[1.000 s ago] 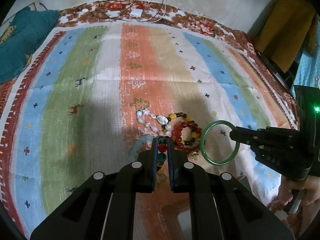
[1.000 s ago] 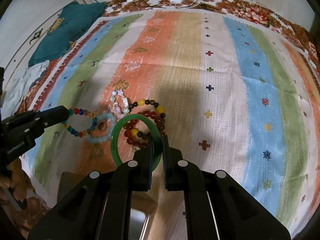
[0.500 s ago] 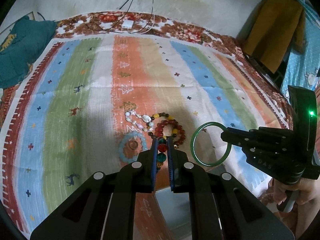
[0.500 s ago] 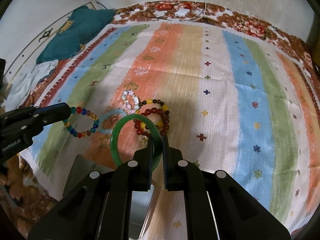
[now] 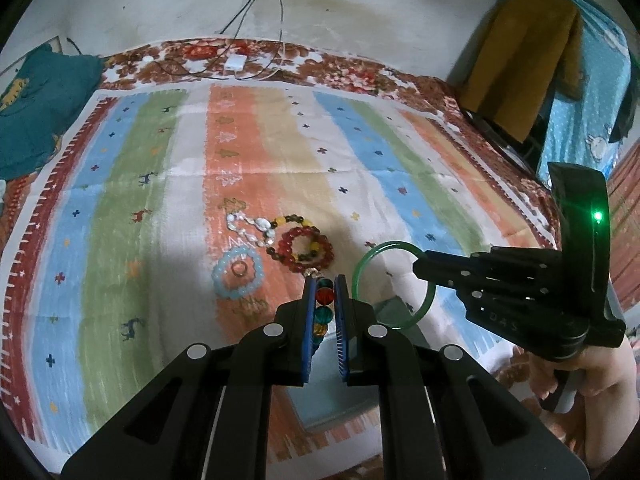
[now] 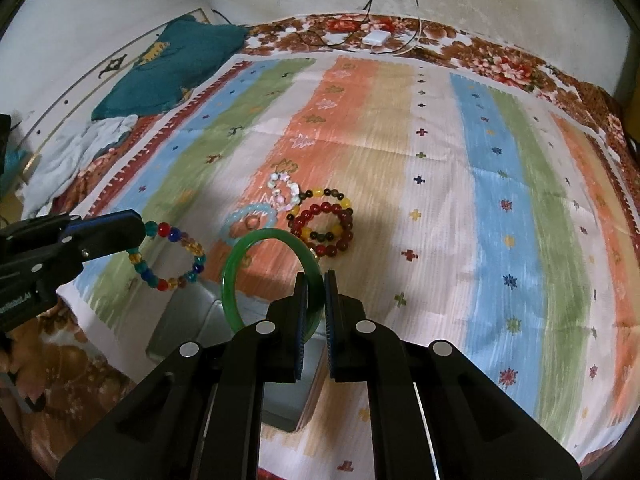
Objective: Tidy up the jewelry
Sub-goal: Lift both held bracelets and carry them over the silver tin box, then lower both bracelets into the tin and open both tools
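Note:
My left gripper (image 5: 324, 280) is shut on a multicoloured bead bracelet (image 5: 323, 305), held in the air; from the right wrist view the bracelet (image 6: 173, 258) hangs from it (image 6: 140, 230). My right gripper (image 6: 316, 276) is shut on a green bangle (image 6: 260, 276), also seen in the left wrist view (image 5: 394, 286). On the striped cloth lie a red bead bracelet (image 5: 307, 249), a dark and yellow bead bracelet (image 6: 325, 196), a white bracelet (image 5: 250, 226), and a pale blue bracelet (image 5: 238, 274) with a small ring (image 5: 239, 268) inside it.
A grey box (image 6: 188, 334) sits at the near edge of the bed under both grippers. A teal cushion (image 6: 172, 68) lies at the far left. A white charger (image 5: 235, 63) with cables lies at the head of the bed. Clothes (image 5: 520, 56) hang at the right.
Both grippers have drawn back toward the near edge of the bed and risen, carrying the bead bracelet and the green bangle. The jewelry left on the cloth has not moved.

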{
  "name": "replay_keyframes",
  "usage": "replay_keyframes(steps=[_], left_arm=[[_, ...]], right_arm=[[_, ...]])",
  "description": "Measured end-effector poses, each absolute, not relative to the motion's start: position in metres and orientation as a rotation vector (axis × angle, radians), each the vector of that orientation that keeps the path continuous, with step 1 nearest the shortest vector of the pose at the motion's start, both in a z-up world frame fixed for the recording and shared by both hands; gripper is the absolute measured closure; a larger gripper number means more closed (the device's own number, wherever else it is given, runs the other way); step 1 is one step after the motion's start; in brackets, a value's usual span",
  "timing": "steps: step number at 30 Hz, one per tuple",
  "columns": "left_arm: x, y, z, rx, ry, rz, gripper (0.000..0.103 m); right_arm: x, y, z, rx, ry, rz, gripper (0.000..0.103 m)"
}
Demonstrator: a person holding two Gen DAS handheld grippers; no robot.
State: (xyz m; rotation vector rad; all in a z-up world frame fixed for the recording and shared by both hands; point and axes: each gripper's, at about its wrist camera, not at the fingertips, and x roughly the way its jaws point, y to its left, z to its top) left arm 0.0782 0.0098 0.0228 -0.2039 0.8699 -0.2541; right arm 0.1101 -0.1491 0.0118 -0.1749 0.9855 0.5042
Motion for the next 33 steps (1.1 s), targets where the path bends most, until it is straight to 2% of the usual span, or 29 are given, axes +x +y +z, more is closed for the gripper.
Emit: replay_keyframes(steps=[13, 14, 15, 16, 17, 22, 24, 27, 33], left_arm=[[0.067, -0.002, 0.009, -0.233, 0.937, -0.302, 0.094], [0.067, -0.001, 0.008, -0.239, 0.943, -0.290, 0.090], [0.068, 0.002, 0.006, -0.241, 0.945, -0.267, 0.087], [0.069, 0.004, 0.005, -0.239, 0.947, -0.249, 0.077], [0.070, 0.007, 0.005, -0.233, 0.945, -0.228, 0.067], [0.075, 0.022, 0.003, -0.246, 0.943, -0.162, 0.045], [0.078, 0.027, 0.002, -0.244, 0.949, -0.135, 0.043], [0.080, 0.030, 0.001, -0.225, 0.948, -0.104, 0.031], [0.088, 0.039, -0.003, -0.215, 0.954, -0.068, 0.023]], right_arm=[[0.095, -0.151, 0.006, -0.157, 1.012, 0.551, 0.091], [0.096, -0.150, 0.006, -0.152, 1.016, 0.550, 0.082], [0.097, -0.151, 0.007, -0.154, 1.009, 0.540, 0.061], [0.096, -0.151, 0.008, -0.157, 0.999, 0.529, 0.052], [0.097, -0.151, 0.009, -0.164, 0.989, 0.517, 0.050], [0.106, -0.156, 0.002, -0.173, 1.017, 0.479, 0.050], [0.108, -0.156, 0.001, -0.174, 1.020, 0.474, 0.049], [0.110, -0.155, 0.001, -0.179, 1.016, 0.472, 0.042], [0.114, -0.149, -0.001, -0.217, 1.009, 0.457, 0.036]])
